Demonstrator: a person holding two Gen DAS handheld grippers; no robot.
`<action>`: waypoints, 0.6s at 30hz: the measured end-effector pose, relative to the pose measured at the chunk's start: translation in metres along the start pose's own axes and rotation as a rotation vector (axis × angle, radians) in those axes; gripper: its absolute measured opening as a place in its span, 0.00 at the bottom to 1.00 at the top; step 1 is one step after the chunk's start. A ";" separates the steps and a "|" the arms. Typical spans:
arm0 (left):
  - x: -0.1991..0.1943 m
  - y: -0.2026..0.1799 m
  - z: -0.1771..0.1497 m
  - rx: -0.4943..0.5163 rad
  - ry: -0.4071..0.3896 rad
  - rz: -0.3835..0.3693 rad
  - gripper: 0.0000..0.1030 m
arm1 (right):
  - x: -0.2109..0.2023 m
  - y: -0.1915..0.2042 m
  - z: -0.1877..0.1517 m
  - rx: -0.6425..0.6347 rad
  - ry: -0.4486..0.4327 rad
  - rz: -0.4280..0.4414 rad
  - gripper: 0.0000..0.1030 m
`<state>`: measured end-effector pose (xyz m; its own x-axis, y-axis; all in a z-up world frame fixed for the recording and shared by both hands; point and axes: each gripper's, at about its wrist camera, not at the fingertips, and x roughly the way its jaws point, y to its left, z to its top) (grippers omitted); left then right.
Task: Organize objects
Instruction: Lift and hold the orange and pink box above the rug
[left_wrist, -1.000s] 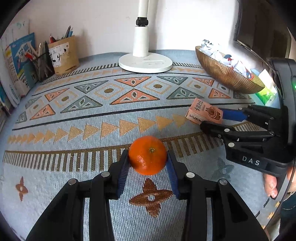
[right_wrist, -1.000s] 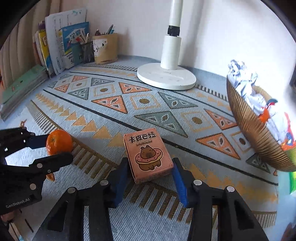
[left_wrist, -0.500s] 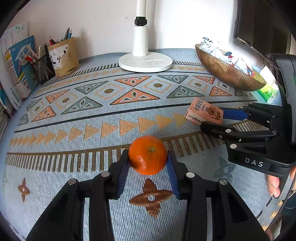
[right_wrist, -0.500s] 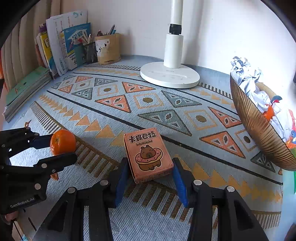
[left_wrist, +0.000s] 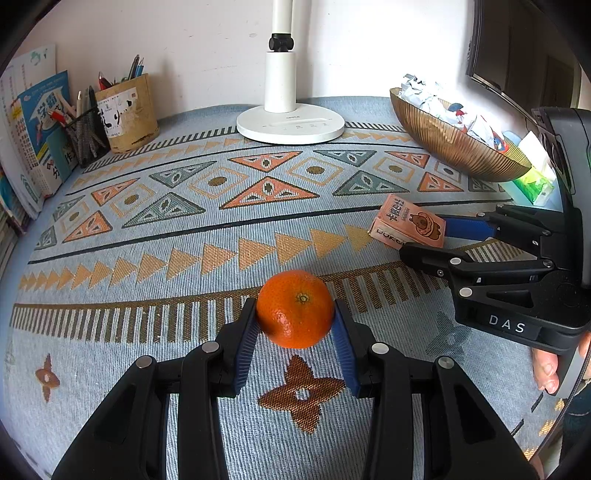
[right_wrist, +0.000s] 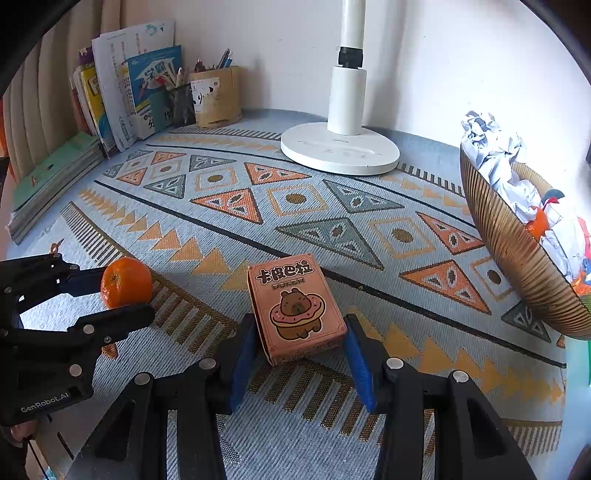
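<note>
— Orange (left_wrist: 295, 308): where is it?

— Between the 2 blue pads of the left gripper (left_wrist: 295, 325), one pad pressed to each side. It is pinched there, above the patterned cloth (left_wrist: 184, 229), over a brown flower motif. From the right wrist view the same orange (right_wrist: 126, 282) shows at the left edge, clamped in the left gripper (right_wrist: 118, 291).

— And the right gripper?

— The right gripper (right_wrist: 301, 354) is closed on a pink card box (right_wrist: 295, 306) printed with a brown animal in a doughnut. Its pads grip the near end of the box, 1 on each long side, and the far end juts forward. From the left wrist view the card box (left_wrist: 406, 221) juts from the right gripper (left_wrist: 424, 240) at the right, tilted. Whether its far corner touches the cloth I cannot tell.

— How do the 2 tools stand to each other?

— Side by side, near but apart, both pointing down and forward over the cloth.

— What else is on the table?

— A white lamp base (left_wrist: 290, 125) at the back, in the middle. To the right a ribbed golden bowl (left_wrist: 454, 147) filled with crumpled paper (right_wrist: 491, 147); something orange shows among it. At the back left a tan pen holder (left_wrist: 125, 110) and a black mesh cup (left_wrist: 86, 134) of pens, touching. Books (right_wrist: 122, 99) lean against the wall further left. A fingertip (left_wrist: 546, 369) shows under the right tool's body.
</note>
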<state>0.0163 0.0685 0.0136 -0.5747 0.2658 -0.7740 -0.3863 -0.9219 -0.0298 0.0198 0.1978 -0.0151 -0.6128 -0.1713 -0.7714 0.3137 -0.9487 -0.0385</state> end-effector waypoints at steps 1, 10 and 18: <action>0.000 0.000 0.000 0.000 0.000 0.000 0.36 | 0.000 0.000 0.000 -0.002 0.000 -0.001 0.44; 0.000 0.000 0.000 0.000 0.000 0.000 0.36 | -0.002 0.003 -0.001 -0.010 -0.003 -0.002 0.44; 0.000 0.001 0.000 0.000 0.000 -0.002 0.36 | -0.002 0.004 -0.001 -0.010 -0.003 -0.002 0.44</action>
<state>0.0160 0.0677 0.0133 -0.5742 0.2676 -0.7737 -0.3875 -0.9213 -0.0310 0.0228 0.1949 -0.0141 -0.6156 -0.1702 -0.7694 0.3195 -0.9464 -0.0463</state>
